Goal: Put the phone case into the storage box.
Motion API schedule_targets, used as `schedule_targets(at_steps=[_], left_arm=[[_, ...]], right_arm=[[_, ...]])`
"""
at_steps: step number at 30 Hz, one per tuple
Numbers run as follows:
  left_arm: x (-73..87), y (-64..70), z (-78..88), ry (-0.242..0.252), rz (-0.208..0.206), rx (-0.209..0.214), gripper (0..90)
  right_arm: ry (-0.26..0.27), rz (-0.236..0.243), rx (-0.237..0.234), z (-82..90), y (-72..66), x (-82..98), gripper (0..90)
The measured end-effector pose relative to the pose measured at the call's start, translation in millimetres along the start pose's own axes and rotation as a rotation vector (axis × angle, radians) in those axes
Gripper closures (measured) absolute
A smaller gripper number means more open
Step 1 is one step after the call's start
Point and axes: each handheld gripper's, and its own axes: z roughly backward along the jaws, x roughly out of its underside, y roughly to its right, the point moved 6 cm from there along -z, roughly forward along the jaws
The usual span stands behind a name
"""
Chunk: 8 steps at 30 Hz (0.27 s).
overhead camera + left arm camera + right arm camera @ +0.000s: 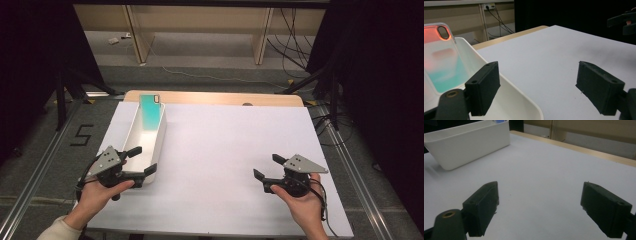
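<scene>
Nearest the person, the left gripper [139, 161] sits at the near end of the tub [161, 131], the long white bin that stands on the left part of the white table [230, 150]. Its jaws stand wide apart with nothing between them. In the left gripper view one jaw hangs over the inside of the tub [506, 86] and the other over the bare table to the right of the tub's wall, so the jaws straddle that wall without pressing it.

The right gripper [267, 167] is well to the right of the tub, low over the open table. Its jaws are also spread and hold nothing; in the right gripper view only bare table lies between them, with the tub [471, 143] farther off to the left.

Farther along, at the far end of the tub, the case [150, 111] leans against the end wall, its top edge rising above the rim. It is a clear phone case tinted teal, with an orange cast near the camera hole in the left gripper view [442, 62].

By my reading, the work is at the approach step: the left gripper is lined up with the tub and the case is not yet touched.

The next move likely calls for the left gripper to reach along the inside of the tub to the far end and close on a free edge of the case, since it is thin and leans on the wall. The right gripper could steady the tub if it slides.
</scene>
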Motion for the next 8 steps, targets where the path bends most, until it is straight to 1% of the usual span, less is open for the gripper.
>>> schedule_targets(at_steps=[1, 8], left_arm=[[0.4, 0.0, 0.4, -0.006, -0.002, -0.007, 18.4], [2.2, 3.0, -0.7, -0.005, 0.0, -0.006, 18.4]], right_arm=[[-0.008, -0.01, -0.005, 0.6, -0.6, 0.2, 16.3], [-0.009, -0.009, -0.005, 0.6, -0.4, 0.3, 16.3]])
